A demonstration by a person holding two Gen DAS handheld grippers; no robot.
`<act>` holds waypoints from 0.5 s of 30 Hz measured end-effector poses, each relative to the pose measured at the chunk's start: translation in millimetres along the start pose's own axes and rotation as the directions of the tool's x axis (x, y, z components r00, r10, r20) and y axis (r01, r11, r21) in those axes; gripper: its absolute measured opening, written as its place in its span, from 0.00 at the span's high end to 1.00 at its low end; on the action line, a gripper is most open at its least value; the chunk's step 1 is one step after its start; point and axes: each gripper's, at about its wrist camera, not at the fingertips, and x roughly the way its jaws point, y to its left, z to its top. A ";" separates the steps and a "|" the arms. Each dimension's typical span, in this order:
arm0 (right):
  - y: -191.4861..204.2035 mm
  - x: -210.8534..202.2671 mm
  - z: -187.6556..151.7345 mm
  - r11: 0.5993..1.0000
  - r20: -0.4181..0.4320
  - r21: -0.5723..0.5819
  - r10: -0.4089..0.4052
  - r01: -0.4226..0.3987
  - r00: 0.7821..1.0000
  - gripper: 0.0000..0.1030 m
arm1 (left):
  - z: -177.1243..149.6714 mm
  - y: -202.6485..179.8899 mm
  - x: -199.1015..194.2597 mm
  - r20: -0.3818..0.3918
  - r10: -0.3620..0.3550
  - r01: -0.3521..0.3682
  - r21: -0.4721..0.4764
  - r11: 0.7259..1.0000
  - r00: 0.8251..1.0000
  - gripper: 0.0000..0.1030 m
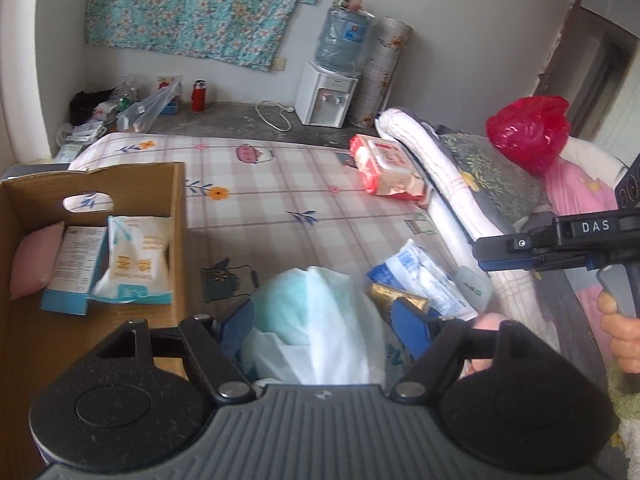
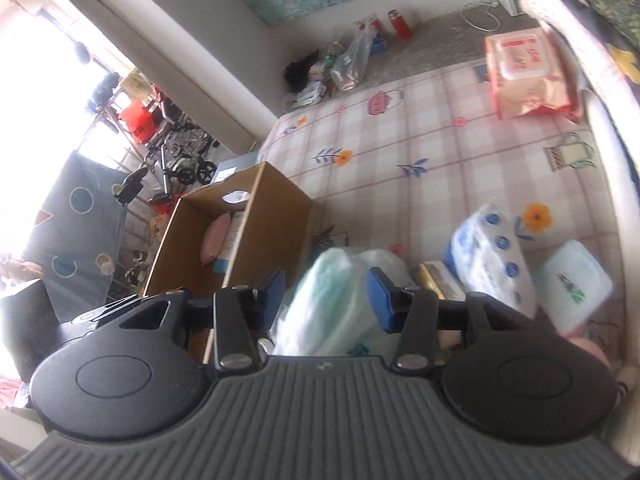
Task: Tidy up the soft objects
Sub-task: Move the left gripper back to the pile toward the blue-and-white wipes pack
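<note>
Two grippers are mine here. My left gripper (image 1: 322, 326) has its blue pads set well apart around a puffy white-and-pale-teal plastic bag (image 1: 312, 312), which fills the gap and bulges above it; the pads look pressed into its sides. It sits low over the checked, flower-printed bedsheet (image 1: 280, 200), just beside the open brown cardboard box (image 1: 176, 216).

Inside that box a small pink cushion (image 1: 36, 260) leans against the left wall, with a white-and-blue soft tissue pack (image 1: 136, 264) next to it.

My right gripper (image 2: 326, 296) has its jaws spread wide and nothing in them; the same bag shows beyond the fingers. A blue-and-white plastic-wrapped pack (image 1: 424, 276) lies near the bag, and a red-and-white wipes pack (image 1: 388, 168) lies well apart, farther up the sheet.
</note>
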 end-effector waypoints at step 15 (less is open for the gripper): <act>-74.6 -1.9 -9.9 0.987 0.003 0.115 -0.109 0.108 0.994 0.56 | -9.7 -69.3 95.2 -0.073 -0.056 0.062 0.095 0.993 0.996 0.46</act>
